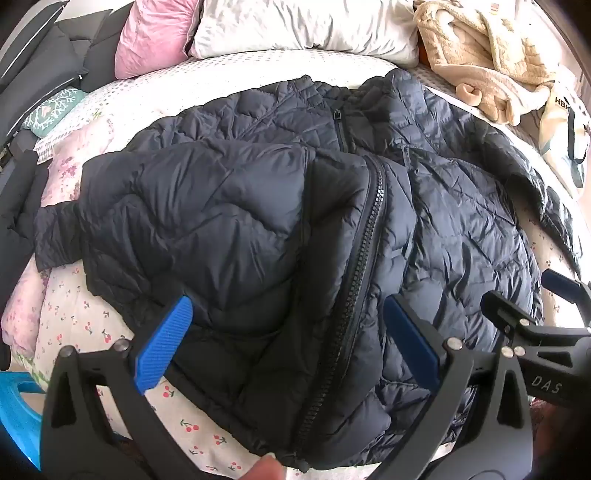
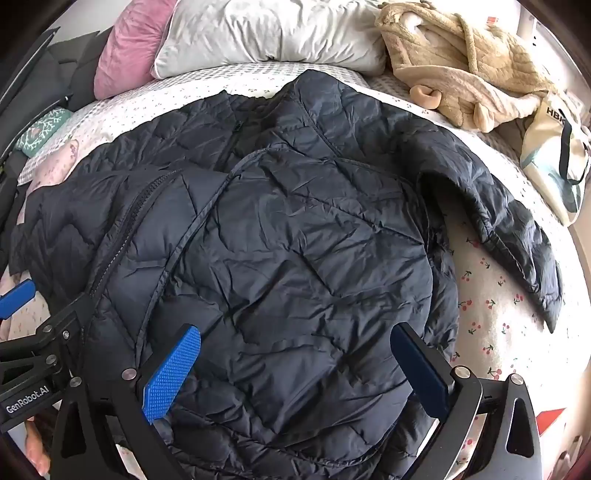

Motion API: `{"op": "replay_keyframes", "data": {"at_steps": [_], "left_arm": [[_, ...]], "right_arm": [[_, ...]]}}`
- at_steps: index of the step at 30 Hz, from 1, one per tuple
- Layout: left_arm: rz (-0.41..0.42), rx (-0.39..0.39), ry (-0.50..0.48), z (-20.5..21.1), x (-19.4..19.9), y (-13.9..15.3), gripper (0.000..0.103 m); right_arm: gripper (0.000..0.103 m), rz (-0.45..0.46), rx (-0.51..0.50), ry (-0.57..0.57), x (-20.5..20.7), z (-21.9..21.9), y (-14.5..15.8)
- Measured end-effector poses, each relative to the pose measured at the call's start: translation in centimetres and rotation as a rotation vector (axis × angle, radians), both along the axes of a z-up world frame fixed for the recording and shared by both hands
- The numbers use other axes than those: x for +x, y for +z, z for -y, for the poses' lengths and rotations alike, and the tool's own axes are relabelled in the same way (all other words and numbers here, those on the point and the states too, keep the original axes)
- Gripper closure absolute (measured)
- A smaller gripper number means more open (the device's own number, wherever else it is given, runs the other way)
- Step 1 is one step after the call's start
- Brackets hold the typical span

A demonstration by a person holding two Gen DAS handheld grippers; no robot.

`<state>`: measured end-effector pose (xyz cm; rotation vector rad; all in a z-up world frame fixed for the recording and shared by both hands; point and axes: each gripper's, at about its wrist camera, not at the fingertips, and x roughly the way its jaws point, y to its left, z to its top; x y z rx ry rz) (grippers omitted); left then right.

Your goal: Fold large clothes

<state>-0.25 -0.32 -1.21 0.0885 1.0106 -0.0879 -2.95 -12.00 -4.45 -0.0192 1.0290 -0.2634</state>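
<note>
A dark navy quilted puffer jacket point(image 1: 258, 221) lies spread on the bed, its zipper point(image 1: 369, 221) running down the middle. In the right wrist view the jacket point(image 2: 295, 258) fills the centre, its hood lying over the body and one sleeve point(image 2: 498, 206) stretched out to the right. My left gripper point(image 1: 288, 343) is open, its blue pads on either side of the near hem by the zipper. My right gripper point(image 2: 299, 369) is open over the near edge of the hood. Neither holds cloth. The right gripper shows at the left view's right edge point(image 1: 546, 325).
The bed has a cherry-print sheet point(image 2: 491, 314). At the head are a white pillow point(image 1: 303, 26), a pink pillow point(image 1: 147, 37) and a beige fleece garment point(image 1: 487, 55). A tote bag point(image 2: 554, 155) lies at the right, dark clothing point(image 1: 44, 66) at the left.
</note>
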Motion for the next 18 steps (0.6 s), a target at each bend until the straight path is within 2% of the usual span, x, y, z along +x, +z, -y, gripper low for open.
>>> {"op": "replay_keyframes", "data": {"at_steps": [18], "left_arm": [[-0.005,0.001,0.001,-0.01,-0.03,-0.26,0.000]], "right_arm": [[0.000,0.000,-0.002,0.001,-0.01,-0.05,-0.02]]}}
